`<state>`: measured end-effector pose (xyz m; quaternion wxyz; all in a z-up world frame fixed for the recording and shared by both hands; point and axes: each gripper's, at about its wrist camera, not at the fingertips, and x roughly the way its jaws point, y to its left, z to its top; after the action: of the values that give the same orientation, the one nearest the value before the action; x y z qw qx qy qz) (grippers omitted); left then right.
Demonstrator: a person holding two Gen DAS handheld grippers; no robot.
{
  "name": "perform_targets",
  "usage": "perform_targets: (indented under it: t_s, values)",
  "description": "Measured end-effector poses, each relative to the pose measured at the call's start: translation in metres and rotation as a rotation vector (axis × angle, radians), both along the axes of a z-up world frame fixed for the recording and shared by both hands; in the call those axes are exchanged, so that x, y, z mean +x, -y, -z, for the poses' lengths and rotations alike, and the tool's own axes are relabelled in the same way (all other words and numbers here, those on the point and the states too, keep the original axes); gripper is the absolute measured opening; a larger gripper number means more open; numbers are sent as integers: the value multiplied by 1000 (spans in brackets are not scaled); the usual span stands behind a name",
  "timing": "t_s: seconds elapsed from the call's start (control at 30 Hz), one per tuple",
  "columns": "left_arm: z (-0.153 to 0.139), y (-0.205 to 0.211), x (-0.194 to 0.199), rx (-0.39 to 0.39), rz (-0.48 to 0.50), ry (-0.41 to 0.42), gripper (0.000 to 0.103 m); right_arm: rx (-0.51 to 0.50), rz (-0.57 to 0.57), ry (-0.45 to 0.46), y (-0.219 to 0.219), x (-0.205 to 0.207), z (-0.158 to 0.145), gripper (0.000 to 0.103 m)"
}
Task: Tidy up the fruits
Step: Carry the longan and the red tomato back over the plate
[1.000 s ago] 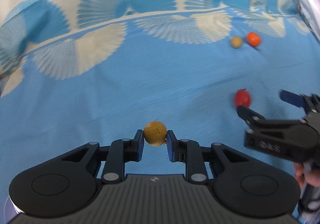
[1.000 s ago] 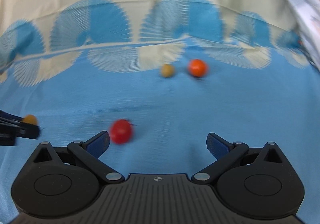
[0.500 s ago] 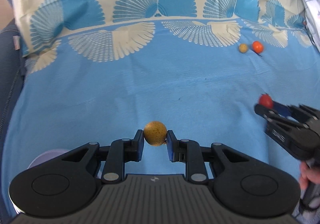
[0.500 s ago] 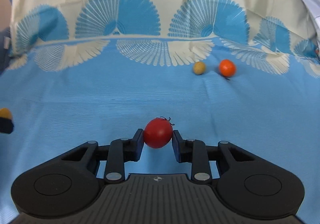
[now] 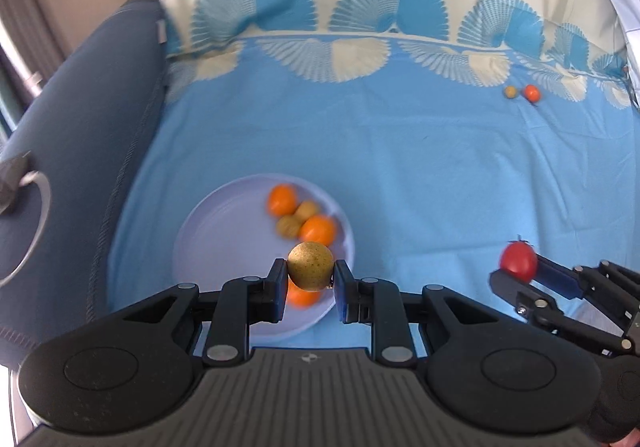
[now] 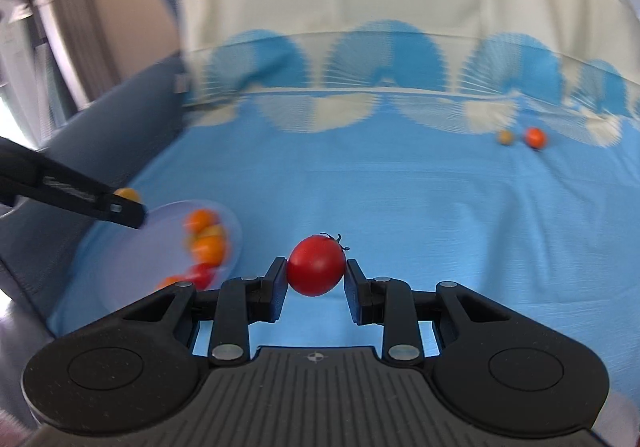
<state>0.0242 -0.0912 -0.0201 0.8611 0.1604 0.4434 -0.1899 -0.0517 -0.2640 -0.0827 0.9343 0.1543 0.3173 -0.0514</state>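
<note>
Directly beneath the left gripper (image 5: 310, 279), whose jaws are pinching a tan fruit (image 5: 310, 266), the lilac plate (image 5: 208, 247) is lying; the right gripper (image 6: 316, 279), clamping a red tomato (image 6: 316, 265), is sitting rightward, the plate lying left of its jaws.

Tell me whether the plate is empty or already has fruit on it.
Not empty. The pale plate already holds several fruits: orange ones and small tan ones, clustered toward its right side. The exact count is blurred.
</note>
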Motion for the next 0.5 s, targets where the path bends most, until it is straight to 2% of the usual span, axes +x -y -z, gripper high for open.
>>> perform_targets:
  t_s: [0.27,0.5]
  values:
    - [-14,-77,-25,-71,-101,18,26,-19,-132,23,-66,-13,-31,32]
    - [-18,-112,-28,-94,-160,26,26,-79,-186,37,-93,-17,-45,32]
